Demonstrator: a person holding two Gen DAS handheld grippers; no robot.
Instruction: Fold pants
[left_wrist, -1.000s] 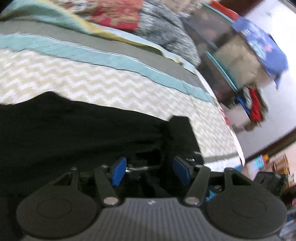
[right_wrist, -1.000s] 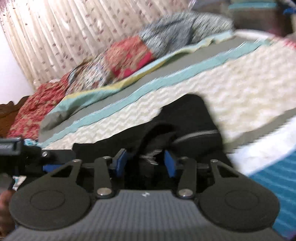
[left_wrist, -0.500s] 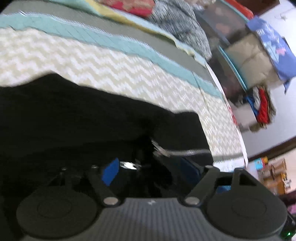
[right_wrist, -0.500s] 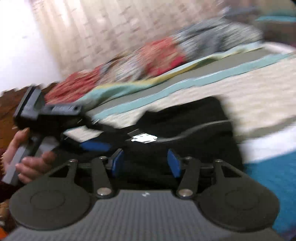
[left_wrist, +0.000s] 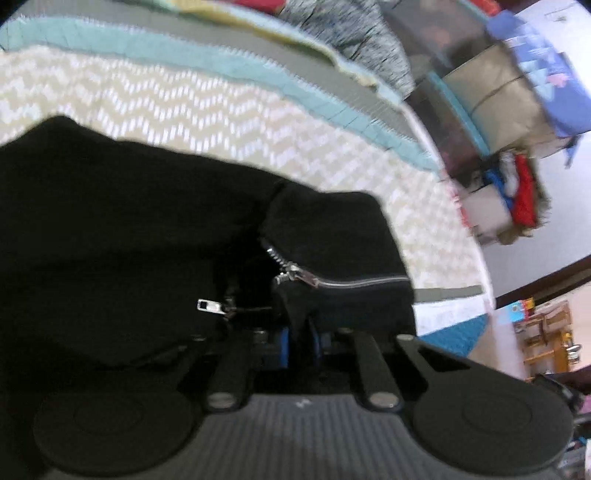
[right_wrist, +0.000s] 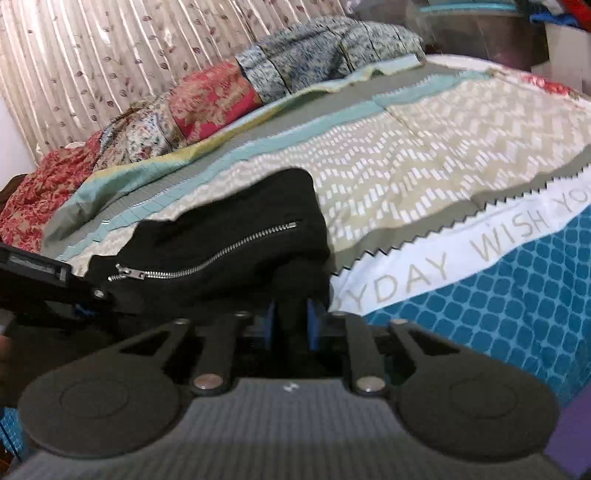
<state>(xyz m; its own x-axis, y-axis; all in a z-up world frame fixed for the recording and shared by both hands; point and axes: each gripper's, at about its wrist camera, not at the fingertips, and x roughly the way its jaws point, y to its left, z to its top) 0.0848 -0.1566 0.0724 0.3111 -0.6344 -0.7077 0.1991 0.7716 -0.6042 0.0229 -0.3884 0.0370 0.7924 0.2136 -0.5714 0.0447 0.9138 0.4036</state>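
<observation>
Black pants (left_wrist: 129, 221) with silver zippers (left_wrist: 354, 282) lie bunched on the patterned bed cover (left_wrist: 184, 103). My left gripper (left_wrist: 300, 341) is shut, its blue pads pinching a fold of the black fabric just below a zipper. In the right wrist view the pants (right_wrist: 229, 221) show one long zipper (right_wrist: 207, 254). My right gripper (right_wrist: 291, 325) is closing on the near edge of the cloth, which sits pressed between its blue pads. The left gripper (right_wrist: 37, 273) shows at that view's left edge, against the same garment.
Patterned pillows (right_wrist: 214, 96) line the far side of the bed under a curtain (right_wrist: 110, 48). Storage boxes and piled clothes (left_wrist: 498, 110) stand beyond the bed's right edge. A blue-and-white band (right_wrist: 498, 277) of the cover hangs at the near edge.
Both grippers stood open over the pants earlier. Each has moved in lower over the cloth and closed its pads on black fabric.
</observation>
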